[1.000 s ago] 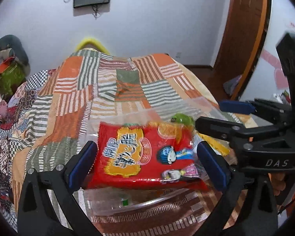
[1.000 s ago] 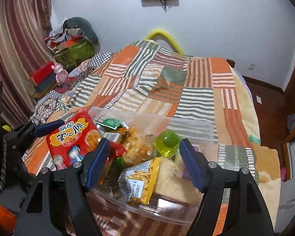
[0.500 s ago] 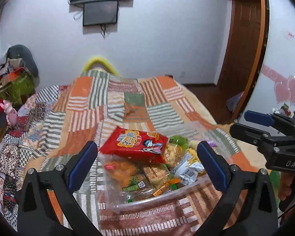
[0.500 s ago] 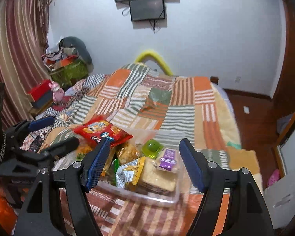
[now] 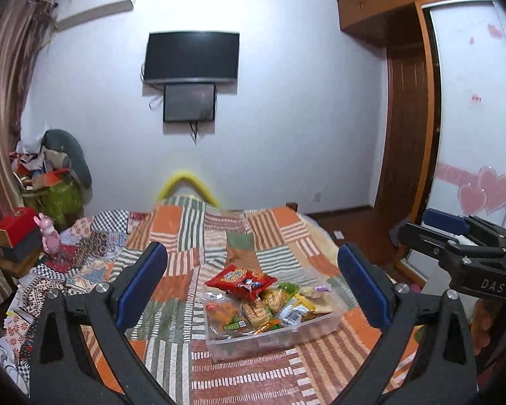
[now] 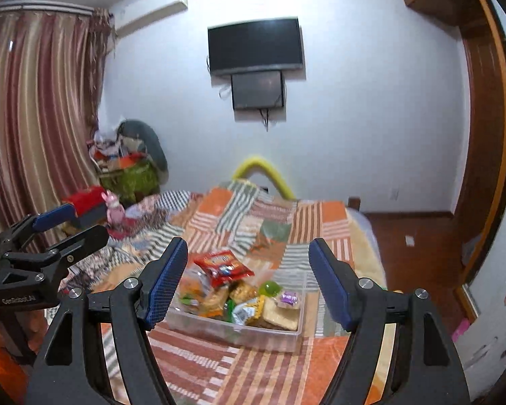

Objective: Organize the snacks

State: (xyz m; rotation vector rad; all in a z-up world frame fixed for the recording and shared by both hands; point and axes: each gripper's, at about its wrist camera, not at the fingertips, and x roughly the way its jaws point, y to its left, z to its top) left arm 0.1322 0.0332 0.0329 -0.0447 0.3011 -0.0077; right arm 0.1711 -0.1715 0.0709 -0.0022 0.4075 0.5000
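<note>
The red snack bag [image 5: 240, 279] hid the packets beneath it in the clear bin [image 5: 320, 322]; their labels were too small to read.

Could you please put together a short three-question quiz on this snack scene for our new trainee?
1. True or false: the red snack bag lies on top of the other snacks in the clear plastic bin.
2. What does the bin rest on: A) a wooden desk, B) a patchwork bedspread, C) the floor?
3. Is either the left claw or the right claw holding anything?

Key: 1 true. 2 B. 3 No; both are empty, and the right claw's jaws are opening with nothing between them.
</note>
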